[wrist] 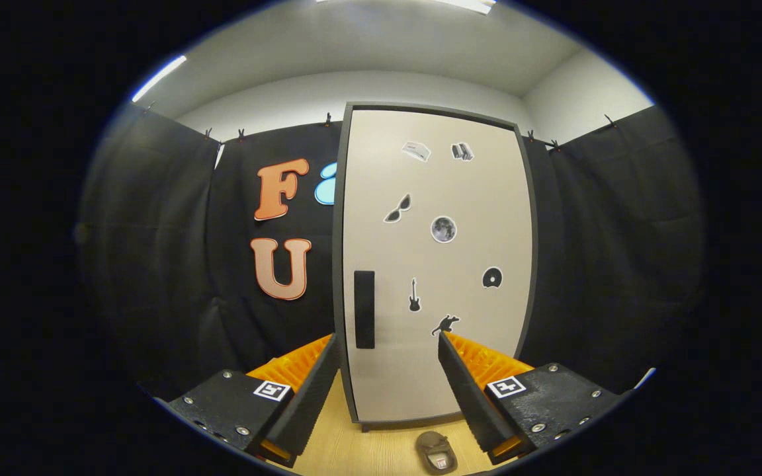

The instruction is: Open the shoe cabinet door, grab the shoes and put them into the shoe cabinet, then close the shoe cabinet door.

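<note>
Brown shoe partly cut off, I think single, on wood floor, cabinet door closed, my gripper fingers apart, empty.

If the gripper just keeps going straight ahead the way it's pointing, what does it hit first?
Probably the closed shoe cabinet door, right of its dark handle. The open gripper points at it; the shoe lies lower, on the floor. Depth is unclear.

pale wooden floor carries the shoe cabinet and a shoe.
</note>
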Motion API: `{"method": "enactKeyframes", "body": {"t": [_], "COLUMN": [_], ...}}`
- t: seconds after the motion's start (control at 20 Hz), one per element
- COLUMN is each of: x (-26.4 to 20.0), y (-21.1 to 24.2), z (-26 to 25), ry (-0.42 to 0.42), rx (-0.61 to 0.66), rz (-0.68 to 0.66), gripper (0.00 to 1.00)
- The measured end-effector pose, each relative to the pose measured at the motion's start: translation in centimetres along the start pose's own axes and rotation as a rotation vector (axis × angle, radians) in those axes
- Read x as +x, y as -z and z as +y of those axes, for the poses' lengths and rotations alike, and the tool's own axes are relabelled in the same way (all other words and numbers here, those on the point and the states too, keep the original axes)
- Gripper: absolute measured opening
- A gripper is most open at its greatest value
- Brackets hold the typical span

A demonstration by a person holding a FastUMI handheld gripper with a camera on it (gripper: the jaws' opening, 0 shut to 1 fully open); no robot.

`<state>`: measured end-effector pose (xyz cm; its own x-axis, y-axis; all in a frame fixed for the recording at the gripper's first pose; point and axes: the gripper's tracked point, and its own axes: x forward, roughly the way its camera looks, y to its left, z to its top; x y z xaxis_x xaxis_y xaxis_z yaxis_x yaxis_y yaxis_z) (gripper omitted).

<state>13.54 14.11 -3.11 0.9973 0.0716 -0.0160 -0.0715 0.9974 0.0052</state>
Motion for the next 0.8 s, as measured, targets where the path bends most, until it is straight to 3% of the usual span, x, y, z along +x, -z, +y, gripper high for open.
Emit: {"method": "enactKeyframes", "body": {"t": [0.55, 0.8], "x": [11.4, 14.8], "y": [2.3, 3.7], "z": [2.9, 3.5], "ry": [-0.057, -0.062], "rx": [0.004, -0.027], "rz": [0.026, 0.053], "gripper": [0.84, 0.7]}}
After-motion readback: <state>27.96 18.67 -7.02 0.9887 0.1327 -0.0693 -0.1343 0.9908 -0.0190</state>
